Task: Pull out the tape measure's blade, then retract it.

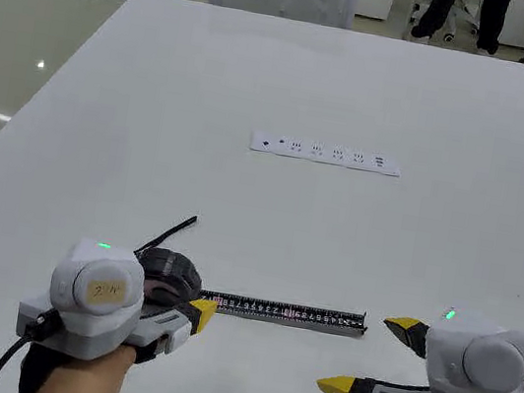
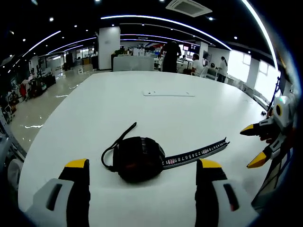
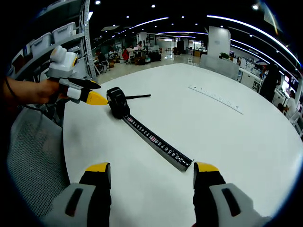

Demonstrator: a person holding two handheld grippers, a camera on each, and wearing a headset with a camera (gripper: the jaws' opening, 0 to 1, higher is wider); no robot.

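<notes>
- The tape measure [image 1: 167, 276] sits on the near left of the worktop [image 1: 358, 92], and its blade [image 1: 284, 312] lies flat, drawn out to the right.
- The left gripper [image 2: 142, 163] has its fingers spread wide on either side of the case, gripping nothing.
- The right gripper [image 1: 368, 356] is near the blade's tip, fingers wide apart and empty.
- The pull-out looks done and retraction is next, which probably means steadying the case and releasing the lock.

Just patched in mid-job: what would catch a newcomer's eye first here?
The black tape measure case sits near the front edge of the table, its blade pulled out flat to the right. The left gripper is open, aimed at the case; the right gripper is open by the blade's tip. A white power strip lies farther back.
</notes>
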